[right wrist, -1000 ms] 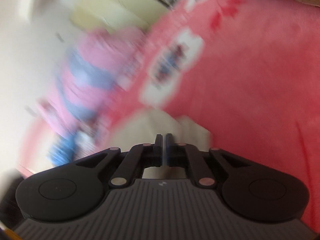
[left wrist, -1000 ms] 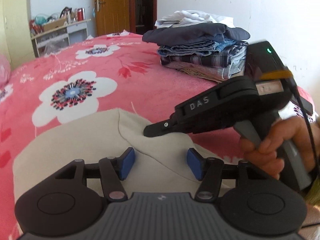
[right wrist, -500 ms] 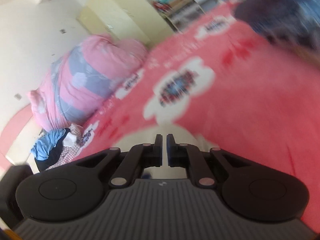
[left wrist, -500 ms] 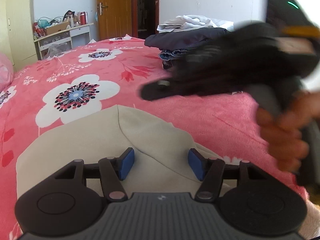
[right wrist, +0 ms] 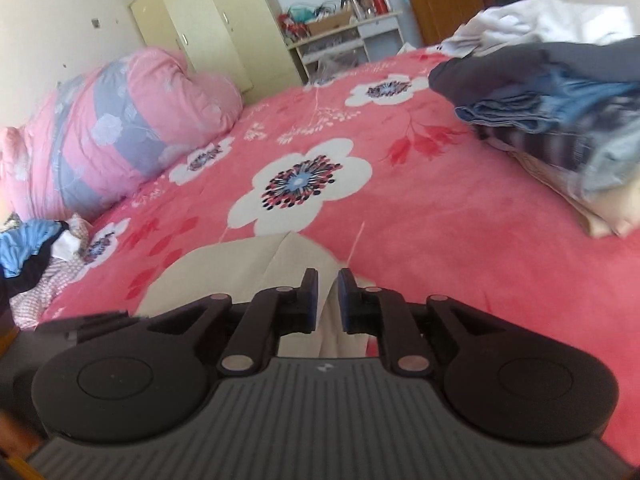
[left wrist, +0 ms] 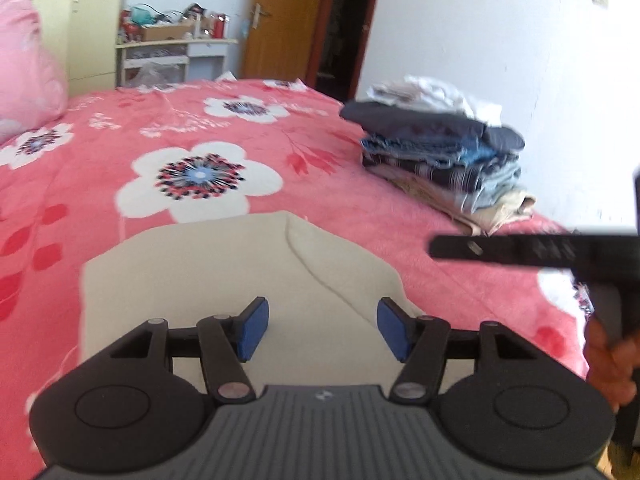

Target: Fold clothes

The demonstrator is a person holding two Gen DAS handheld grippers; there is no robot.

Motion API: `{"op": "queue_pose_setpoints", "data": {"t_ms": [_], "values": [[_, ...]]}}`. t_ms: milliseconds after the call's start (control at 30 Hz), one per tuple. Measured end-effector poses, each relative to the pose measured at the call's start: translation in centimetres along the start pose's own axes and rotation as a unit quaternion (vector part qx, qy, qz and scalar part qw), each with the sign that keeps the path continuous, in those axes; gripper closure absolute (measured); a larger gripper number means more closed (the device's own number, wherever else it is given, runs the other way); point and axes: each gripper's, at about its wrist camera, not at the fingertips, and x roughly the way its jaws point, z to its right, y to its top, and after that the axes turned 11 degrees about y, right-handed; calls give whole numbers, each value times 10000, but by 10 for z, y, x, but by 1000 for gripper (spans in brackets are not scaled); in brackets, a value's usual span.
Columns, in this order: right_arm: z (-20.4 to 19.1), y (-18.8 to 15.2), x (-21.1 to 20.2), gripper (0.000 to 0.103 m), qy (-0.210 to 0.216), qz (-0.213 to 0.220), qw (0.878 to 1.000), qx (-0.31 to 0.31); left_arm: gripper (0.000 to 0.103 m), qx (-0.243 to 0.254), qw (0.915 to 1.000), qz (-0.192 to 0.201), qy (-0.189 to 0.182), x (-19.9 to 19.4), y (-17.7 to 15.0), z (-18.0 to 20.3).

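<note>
Left wrist: left tongs (left wrist: 322,328) wide | right tongs (right wrist: 328,300) narrow, empty | floral bedspread (left wrist: 360,224) | door (left wrist: 280,20)

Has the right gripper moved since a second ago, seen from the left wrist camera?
Yes. The right gripper has lifted off the beige folded garment and pulled back right, now beside the stack of folded clothes.

Both wrist views low over bed (left wrist: 360,184)

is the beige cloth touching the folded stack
Apart. The left wrist view shows bare pink blanket between the beige cloth and the folded stack.
</note>
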Motion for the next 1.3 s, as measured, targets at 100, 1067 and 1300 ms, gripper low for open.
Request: {"op": "queue_pose_setpoints", "data": {"t_ms": [100, 1067, 1300], "values": [[-16, -16, -25, 85, -69, 172, 9998, 0, 36, -221, 9996, 72, 177, -27, -10, -11], [-105, -50, -42, 1, -1766, 111, 9841, -150, 2, -1226, 9809, -248, 1488, -97, -44, -91], [-116, -43, -47, 1, -1598, 122, 9854, -576, 0, -1043, 9670, -326, 2302, -94, -39, -87]]}}
